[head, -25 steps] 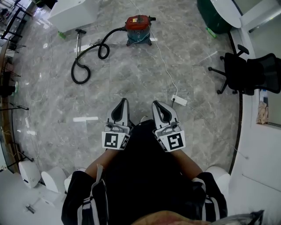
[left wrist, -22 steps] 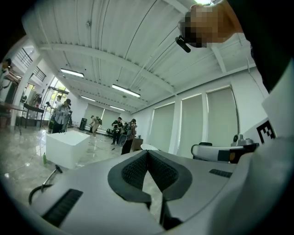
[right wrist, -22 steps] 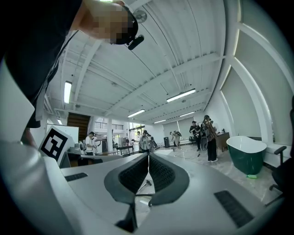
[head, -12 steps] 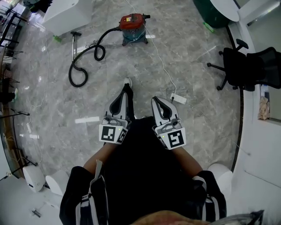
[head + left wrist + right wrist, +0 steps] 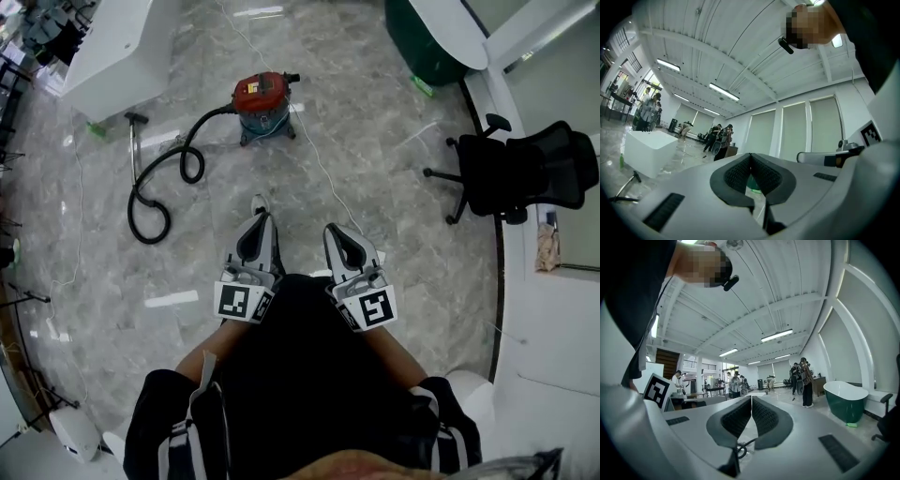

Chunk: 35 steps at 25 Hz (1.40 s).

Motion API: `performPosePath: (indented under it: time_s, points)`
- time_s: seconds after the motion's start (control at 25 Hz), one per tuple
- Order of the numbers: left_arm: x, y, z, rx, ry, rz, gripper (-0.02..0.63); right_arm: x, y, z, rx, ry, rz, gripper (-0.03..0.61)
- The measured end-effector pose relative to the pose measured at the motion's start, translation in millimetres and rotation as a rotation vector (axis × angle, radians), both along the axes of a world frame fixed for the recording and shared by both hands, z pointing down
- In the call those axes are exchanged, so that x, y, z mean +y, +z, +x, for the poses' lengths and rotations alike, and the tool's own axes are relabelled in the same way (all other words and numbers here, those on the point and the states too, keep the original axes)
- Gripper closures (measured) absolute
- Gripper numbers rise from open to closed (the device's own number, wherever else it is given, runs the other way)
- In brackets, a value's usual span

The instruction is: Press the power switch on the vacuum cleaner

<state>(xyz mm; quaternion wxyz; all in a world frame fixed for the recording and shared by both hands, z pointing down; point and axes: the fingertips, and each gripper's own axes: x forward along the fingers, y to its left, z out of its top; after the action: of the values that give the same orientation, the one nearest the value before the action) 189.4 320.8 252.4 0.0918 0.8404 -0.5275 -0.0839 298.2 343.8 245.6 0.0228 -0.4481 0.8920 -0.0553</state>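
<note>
The red-topped vacuum cleaner [image 5: 262,106] stands on the grey marble floor ahead of me, its black hose [image 5: 164,183] looping to the left and a white cable [image 5: 323,173] trailing toward me. My left gripper [image 5: 264,217] and right gripper [image 5: 330,228] are held side by side near my waist, well short of the vacuum. Both are shut with tips touching and nothing between them. In the left gripper view the left gripper [image 5: 750,154] points upward into the room; in the right gripper view the right gripper [image 5: 751,397] does too, with a bit of hose [image 5: 740,448] seen below it.
A white block [image 5: 117,52] stands at the far left, a dark green tub [image 5: 436,37] at the far right, and a black office chair [image 5: 511,173] on the right. A white curved ledge [image 5: 525,309] runs along the right. Several people [image 5: 804,380] stand farther off in the hall.
I have walked forward: the vacuum, hose and chair have slid down and closer in the head view. Both grippers stay shut and held in the same pose.
</note>
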Motion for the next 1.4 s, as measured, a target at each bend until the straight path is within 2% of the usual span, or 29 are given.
performPosePath:
  time_s: [0.12,0.24,0.48,0.64,0.8,0.92,1.0,1.12,1.28,1.4]
  points:
    - [-72,-16,-11,-0.035,0.048,0.039,0.594,-80,-5,-18,-0.002,0.028,-0.008,0.558]
    - [-130,-46,-28,-0.028,0.092,0.089,0.594,-154,-20,-45,-0.003,0.020,-0.016,0.558]
    - [-237,-52,-100,-0.070,-0.001,0.079,0.594,-266,-19,-113,0.023,-0.040,-0.057,0.558]
    - [-279,-42,-135,-0.076,-0.049,0.045,0.594,-319,-8,-138,0.027,-0.057,-0.091,0.558]
    - [-309,-30,-149,-0.074,-0.051,0.017,0.594,-353,-5,-154,0.017,-0.048,-0.096,0.560]
    - [-333,-29,-154,0.000,-0.093,-0.037,0.594,-362,-2,-159,0.007,-0.070,-0.103,0.560]
    - [-346,-29,-157,0.022,-0.126,-0.066,0.594,-368,-3,-160,0.001,-0.097,-0.105,0.558]
    - [-359,-38,-157,-0.009,-0.155,-0.020,0.594,-386,-6,-161,-0.003,-0.139,-0.102,0.558]
    - [-366,-53,-156,-0.016,-0.211,0.018,0.594,-404,-19,-166,0.031,-0.207,-0.058,0.560]
    - [-370,-59,-155,-0.008,-0.243,0.063,0.594,-416,-18,-168,0.010,-0.228,-0.074,0.560]
